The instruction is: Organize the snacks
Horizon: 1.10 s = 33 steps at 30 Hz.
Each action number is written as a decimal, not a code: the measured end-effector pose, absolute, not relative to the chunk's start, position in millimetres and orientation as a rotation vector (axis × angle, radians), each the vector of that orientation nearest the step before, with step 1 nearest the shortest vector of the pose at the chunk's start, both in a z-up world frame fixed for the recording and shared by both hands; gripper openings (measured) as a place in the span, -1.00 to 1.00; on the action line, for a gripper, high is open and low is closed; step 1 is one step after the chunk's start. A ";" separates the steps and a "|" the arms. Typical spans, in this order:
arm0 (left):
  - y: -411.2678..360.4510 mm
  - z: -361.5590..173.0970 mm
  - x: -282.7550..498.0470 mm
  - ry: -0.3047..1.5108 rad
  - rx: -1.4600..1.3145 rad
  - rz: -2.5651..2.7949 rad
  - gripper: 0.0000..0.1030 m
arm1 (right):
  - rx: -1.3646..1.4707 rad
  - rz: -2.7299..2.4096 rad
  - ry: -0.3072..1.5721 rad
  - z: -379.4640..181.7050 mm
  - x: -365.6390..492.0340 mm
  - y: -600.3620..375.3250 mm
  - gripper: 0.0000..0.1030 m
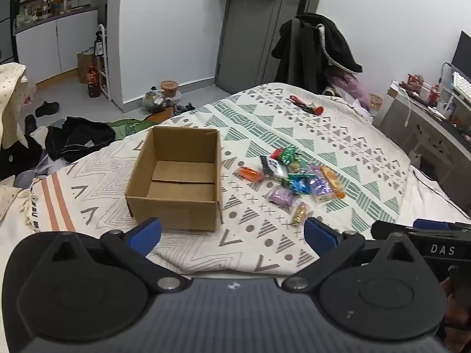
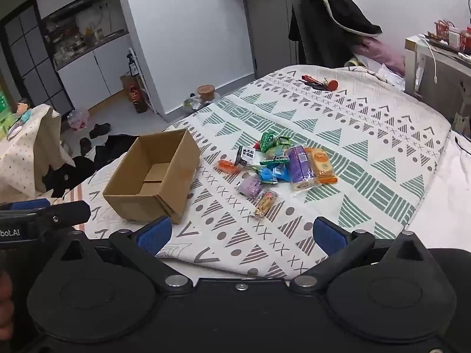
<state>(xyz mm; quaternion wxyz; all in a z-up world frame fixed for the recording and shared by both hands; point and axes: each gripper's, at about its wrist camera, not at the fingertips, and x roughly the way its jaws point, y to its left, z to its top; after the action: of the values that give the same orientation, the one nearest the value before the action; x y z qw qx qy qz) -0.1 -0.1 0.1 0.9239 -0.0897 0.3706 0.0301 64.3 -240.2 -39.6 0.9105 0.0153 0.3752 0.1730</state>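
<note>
A heap of wrapped snacks (image 1: pixel 297 176) (image 2: pixel 276 166) lies near the middle of a bed, on a white bedspread (image 1: pixel 323 135) (image 2: pixel 368 123) printed with green and grey triangles. Among the packets are a purple pouch (image 1: pixel 282 196) (image 2: pixel 249 187), an orange-labelled cake bar (image 1: pixel 331 183) (image 2: pixel 322 164) at the right of the heap and a small orange packet (image 1: pixel 250 174) (image 2: pixel 228 166) at its left. A slim gold-and-red packet (image 1: pixel 299 213) (image 2: pixel 265 203) sits nearest the grippers, just apart from the rest. Left of the heap, close by but not touching it, stands an open cardboard box (image 1: pixel 176 179) (image 2: pixel 153 176), upright and with nothing inside. The left gripper (image 1: pixel 232 235) and the right gripper (image 2: pixel 242 235) hover side by side over the near edge of the bed, angled down toward it, blue pads spread wide with nothing between them. Far across the bed lies a red-and-black object (image 1: pixel 306 104) (image 2: pixel 319 83). Beyond it, a dark coat (image 1: pixel 318 50) (image 2: pixel 332 20) hangs over a chair.
</note>
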 end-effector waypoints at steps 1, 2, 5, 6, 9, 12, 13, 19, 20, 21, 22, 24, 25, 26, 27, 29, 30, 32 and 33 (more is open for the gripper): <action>-0.5 0.4 -0.4 0.757 -0.184 0.054 0.99 | 0.041 0.365 0.731 -37.6 55.3 -244.6 1.00; -1.0 0.7 -0.7 0.753 -0.181 0.055 0.99 | 0.036 0.360 0.728 -35.2 53.4 -245.0 1.00; -15.9 4.4 -1.9 0.743 -0.133 0.069 0.99 | 0.031 0.342 0.734 -30.0 48.0 -239.3 1.00; -11.0 5.0 -0.5 0.751 -0.165 0.054 0.99 | 0.032 0.338 0.738 -28.4 47.7 -239.7 1.00; -15.8 6.7 -3.0 0.752 -0.168 0.051 0.99 | 0.020 0.326 0.739 -29.5 46.7 -240.1 1.00; -8.9 6.6 -9.1 0.758 -0.174 0.033 0.99 | 0.020 0.327 0.740 -28.8 45.6 -240.0 1.00; -9.0 6.5 -9.8 0.760 -0.174 0.031 0.99 | 0.018 0.325 0.740 -28.8 45.8 -239.8 1.00; -10.3 5.1 -11.9 0.765 -0.170 0.024 0.99 | -0.014 0.338 0.743 -25.9 42.5 -236.1 1.00; -10.4 5.0 -12.0 0.765 -0.169 0.024 0.99 | -0.015 0.338 0.743 -25.4 42.4 -236.5 1.00; -10.4 5.0 -12.5 0.766 -0.170 0.025 0.99 | -0.015 0.337 0.745 -24.9 42.5 -236.7 1.00; -10.9 4.4 -12.2 0.764 -0.171 0.027 0.99 | -0.014 0.339 0.747 -25.3 43.7 -238.1 1.00; -12.0 4.1 -12.7 0.765 -0.171 0.026 0.99 | -0.005 0.344 0.753 -25.8 44.6 -240.1 1.00; -12.1 4.0 -12.9 0.765 -0.169 0.025 0.99 | 0.001 0.349 0.758 -26.1 45.2 -241.2 1.00; -12.1 3.7 -13.2 0.766 -0.167 0.025 0.99 | 0.008 0.351 0.764 -26.1 45.8 -242.2 1.00; -12.0 3.4 -13.4 0.766 -0.168 0.024 0.99 | 0.011 0.350 0.767 -26.3 45.2 -242.9 1.00; -12.9 2.6 -14.1 0.771 -0.168 0.022 0.99 | 0.011 0.352 0.767 -25.7 45.4 -243.8 1.00; -12.7 2.0 -13.3 0.774 -0.168 0.021 0.99 | 0.010 0.348 0.764 -25.7 45.6 -244.1 1.00; -13.5 2.1 -13.3 0.777 -0.168 0.022 0.99 | 0.028 0.329 0.749 -24.2 46.0 -247.2 1.00; -13.3 2.4 -13.1 0.775 -0.166 0.023 0.99 | 0.038 0.327 0.748 -23.5 46.8 -249.0 1.00</action>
<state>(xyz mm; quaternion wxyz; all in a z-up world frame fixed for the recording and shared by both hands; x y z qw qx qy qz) -13.1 -13.3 2.4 0.9223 -0.0810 0.3776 0.0111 46.8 -249.0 -23.5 0.9176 0.0187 0.3639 0.1591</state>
